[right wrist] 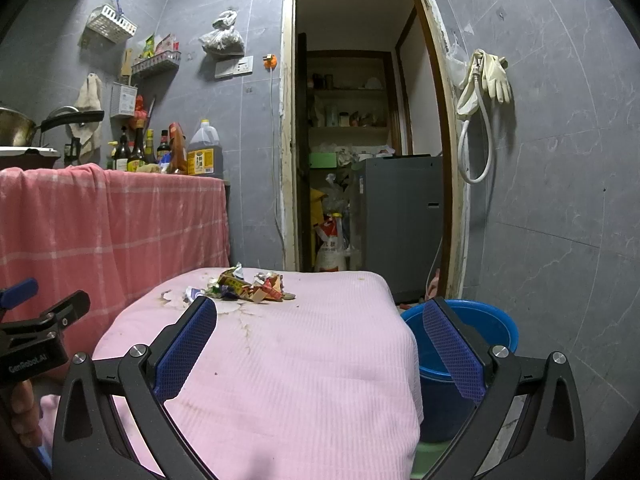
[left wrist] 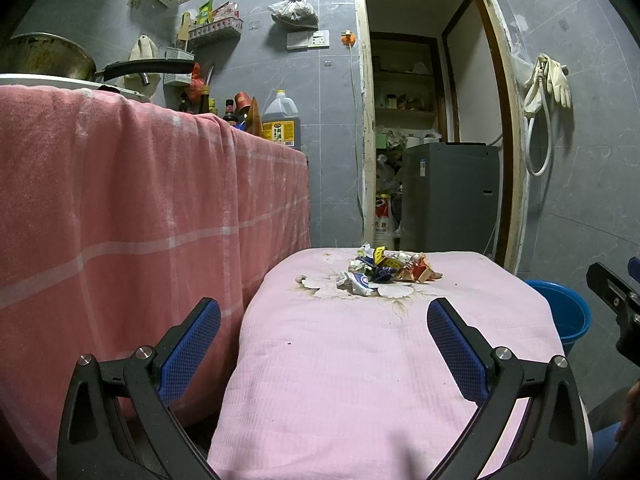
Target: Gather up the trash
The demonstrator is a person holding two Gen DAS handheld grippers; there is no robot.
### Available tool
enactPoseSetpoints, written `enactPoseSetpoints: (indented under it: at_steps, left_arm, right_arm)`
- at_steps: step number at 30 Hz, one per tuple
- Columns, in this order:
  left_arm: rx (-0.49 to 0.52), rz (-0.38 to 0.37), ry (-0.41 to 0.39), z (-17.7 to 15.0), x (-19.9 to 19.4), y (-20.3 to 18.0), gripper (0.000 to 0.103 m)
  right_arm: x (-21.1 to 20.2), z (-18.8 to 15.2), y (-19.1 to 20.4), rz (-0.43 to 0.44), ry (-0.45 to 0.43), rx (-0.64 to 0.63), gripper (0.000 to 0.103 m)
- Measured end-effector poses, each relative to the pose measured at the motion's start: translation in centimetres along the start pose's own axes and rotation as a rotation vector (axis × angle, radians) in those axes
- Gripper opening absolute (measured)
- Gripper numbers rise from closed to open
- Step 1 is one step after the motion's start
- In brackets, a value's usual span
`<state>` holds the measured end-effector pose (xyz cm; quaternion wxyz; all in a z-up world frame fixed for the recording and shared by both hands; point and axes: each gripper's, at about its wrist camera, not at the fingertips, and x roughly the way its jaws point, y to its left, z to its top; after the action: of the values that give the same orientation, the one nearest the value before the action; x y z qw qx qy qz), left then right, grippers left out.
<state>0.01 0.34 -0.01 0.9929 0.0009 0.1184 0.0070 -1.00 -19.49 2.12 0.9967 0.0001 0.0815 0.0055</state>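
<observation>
A pile of crumpled wrappers and paper scraps (left wrist: 384, 270) lies at the far end of a low table under a pink cloth (left wrist: 360, 360); the right wrist view shows the same pile (right wrist: 248, 284). My left gripper (left wrist: 324, 312) hovers open over the near half of the cloth, well short of the pile, nothing between its blue pads. My right gripper (right wrist: 320, 312) is open too, over the cloth's right edge. A blue bucket (right wrist: 464, 344) stands on the floor right of the table; in the left wrist view the bucket (left wrist: 568, 312) shows beside the cloth's right edge.
A counter draped in a pink checked cloth (left wrist: 120, 220) rises on the left, with bottles and a pan on top. Behind the table a doorway opens onto a grey washing machine (right wrist: 400, 220). Rubber gloves and a hose (right wrist: 484, 80) hang on the right wall.
</observation>
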Motion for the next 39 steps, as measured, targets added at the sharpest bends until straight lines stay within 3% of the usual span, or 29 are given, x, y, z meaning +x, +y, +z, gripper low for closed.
enactPoseSetpoints:
  at_steps: [39]
  left_arm:
    - [0.004, 0.001, 0.001, -0.04, -0.05, 0.09, 0.101]
  right_arm:
    - [-0.04, -0.03, -0.07, 0.0, 0.0, 0.0, 0.103]
